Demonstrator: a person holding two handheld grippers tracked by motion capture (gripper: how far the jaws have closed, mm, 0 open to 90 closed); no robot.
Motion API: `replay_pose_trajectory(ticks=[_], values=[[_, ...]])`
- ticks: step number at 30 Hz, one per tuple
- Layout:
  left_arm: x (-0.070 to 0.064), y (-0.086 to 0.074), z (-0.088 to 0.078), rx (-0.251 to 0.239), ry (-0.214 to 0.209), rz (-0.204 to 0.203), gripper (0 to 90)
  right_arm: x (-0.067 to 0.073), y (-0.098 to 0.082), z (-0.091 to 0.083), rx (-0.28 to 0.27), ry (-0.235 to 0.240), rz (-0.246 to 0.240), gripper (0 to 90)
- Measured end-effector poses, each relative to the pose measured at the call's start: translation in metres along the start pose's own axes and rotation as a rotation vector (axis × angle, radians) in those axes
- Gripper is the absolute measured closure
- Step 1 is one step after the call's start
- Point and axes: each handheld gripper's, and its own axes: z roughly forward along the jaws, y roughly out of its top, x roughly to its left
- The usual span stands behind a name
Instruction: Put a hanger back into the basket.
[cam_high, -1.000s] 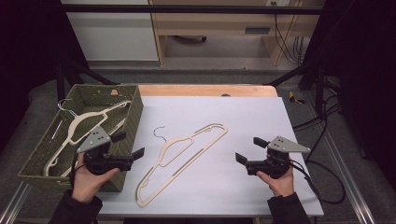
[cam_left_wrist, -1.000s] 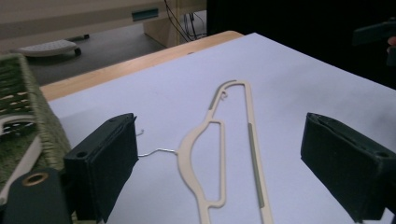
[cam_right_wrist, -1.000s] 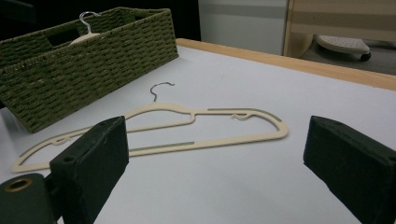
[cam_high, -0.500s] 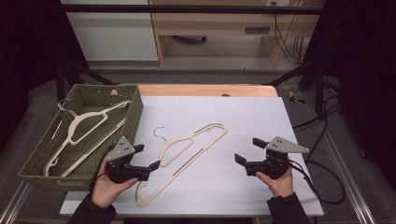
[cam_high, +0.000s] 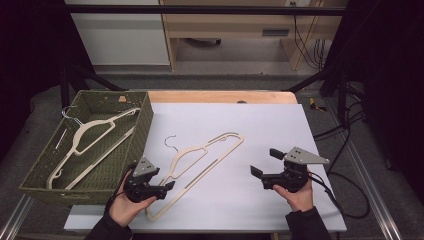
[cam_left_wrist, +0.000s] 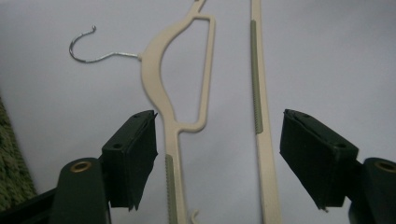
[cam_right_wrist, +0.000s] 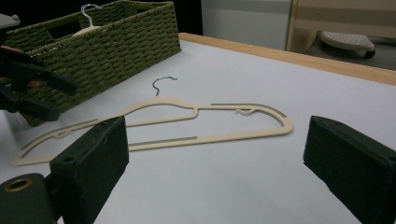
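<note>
Hanger (cam_left_wrist: 177, 100) lies flat on white tabletop (cam_high: 280, 130), both bars running between left gripper (cam_left_wrist: 217, 158) jaws, which have just been closing w/o pads touching. Right gripper (cam_right_wrist: 212, 163) jaws spread, hanger just ahead, apart.

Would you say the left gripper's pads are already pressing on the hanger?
No, the left gripper straddles the hanger on the table, its pads clear of both bars.

The high view looks forward and down on the table (cam_high: 240, 125). The left gripper view faces straight down, close over the hanger (cam_left_wrist: 159, 74). The right gripper view looks low toward 10 o'clock. All three share the hanger.
</note>
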Motion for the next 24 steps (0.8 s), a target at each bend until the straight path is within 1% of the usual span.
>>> replay_pose_trajectory(ticks=[2, 4, 5, 6, 8, 12, 13, 14, 15, 16, 18, 19, 21, 24], values=[[0.001, -0.004, 0.005, 0.010, -0.002, -0.002, 29.5, 0.000, 0.000, 0.001, 0.002, 0.000, 0.004, 7.5], [0.002, -0.008, 0.009, 0.028, 0.012, -0.005, 31.9, 0.001, -0.001, 0.001, 0.003, -0.001, 0.002, 7.5], [0.002, -0.008, 0.009, 0.028, 0.012, -0.005, 32.4, 0.001, -0.001, 0.001, 0.003, -0.001, 0.002, 7.5], [0.004, -0.012, 0.013, 0.044, 0.018, -0.017, 33.0, 0.001, -0.001, 0.002, 0.003, -0.001, -0.002, 7.5], [0.006, -0.016, 0.017, 0.052, 0.016, -0.035, 33.2, 0.001, -0.001, 0.002, 0.007, 0.002, -0.002, 7.5], [0.006, -0.020, 0.021, 0.069, 0.033, -0.045, 33.7, 0.001, -0.001, 0.002, 0.011, 0.003, -0.004, 7.5], [0.006, -0.022, 0.023, 0.084, 0.054, -0.048, 34.2, 0.001, -0.002, 0.003, 0.010, 0.003, -0.005, 7.5], [0.007, -0.024, 0.024, 0.090, 0.061, -0.051, 34.7, 0.001, -0.002, 0.003, 0.013, 0.004, -0.005, 7.5], [0.007, -0.025, 0.025, 0.092, 0.079, -0.052, 35.1, 0.001, -0.002, 0.003, 0.014, 0.004, -0.005, 7.5], [0.008, -0.026, 0.025, 0.105, 0.099, -0.041, 36.6, 0.001, -0.002, 0.004, 0.017, 0.002, -0.002, 7.5], [0.009, -0.027, 0.026, 0.108, 0.105, -0.044, 38.9, 0.001, -0.002, 0.004, 0.018, 0.004, -0.005, 7.5], [0.010, -0.028, 0.027, 0.109, 0.106, -0.057, 38.9, 0.001, -0.003, 0.004, 0.019, 0.005, -0.005, 7.5], [0.012, -0.030, 0.028, 0.119, 0.108, -0.066, 42.7, 0.001, -0.003, 0.004, 0.017, 0.005, -0.005, 7.5], [0.014, -0.032, 0.028, 0.108, 0.126, -0.086, 49.7, 0.001, -0.002, 0.003, 0.015, 0.004, -0.007, 7.5]])
